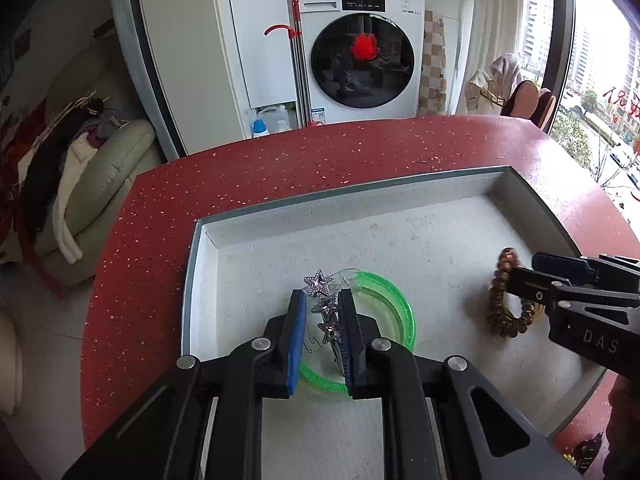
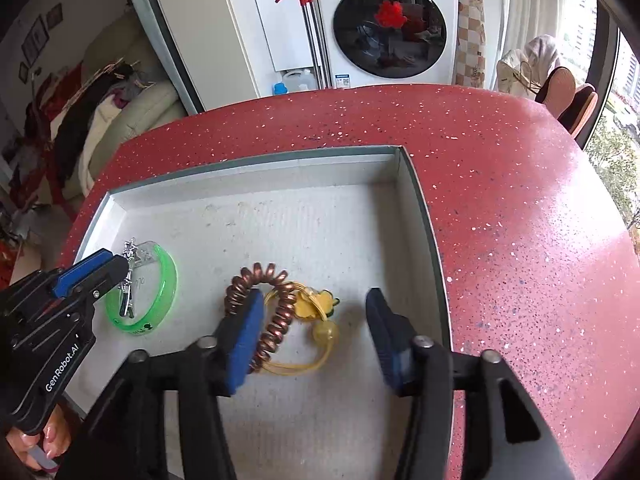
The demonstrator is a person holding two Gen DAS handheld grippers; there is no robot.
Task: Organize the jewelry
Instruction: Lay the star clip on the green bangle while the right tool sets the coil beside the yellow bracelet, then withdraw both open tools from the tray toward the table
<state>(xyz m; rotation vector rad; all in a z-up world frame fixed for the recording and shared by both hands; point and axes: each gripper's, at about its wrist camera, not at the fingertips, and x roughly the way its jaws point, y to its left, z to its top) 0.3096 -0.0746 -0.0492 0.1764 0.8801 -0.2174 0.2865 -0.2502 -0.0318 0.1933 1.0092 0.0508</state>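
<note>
The left claw (image 1: 322, 336), low in the centre of the left wrist view, is pinched nearly closed on a hair clip (image 1: 326, 308) set with glittering stars, holding it over a green bangle (image 1: 394, 312) that lies on the floor of a shallow white tray (image 1: 360, 200). The right claw (image 2: 316, 340), at the bottom of the right wrist view, stands with its blue pads apart and gripping nothing; a coiled copper-brown hair tie (image 2: 276, 320) lies on the tray floor just beside its left pad, overlapping a yellow bracelet (image 2: 320, 336) with a bead and a yellow charm between the pads. In that same view the bangle sits at the middle left, near the tray's left wall. The tray rests on a red speckled counter (image 2: 520, 200). Beyond the counter, at the top of both frames, a white washing machine (image 1: 360, 52) stands with its round dark door facing the cameras.
</note>
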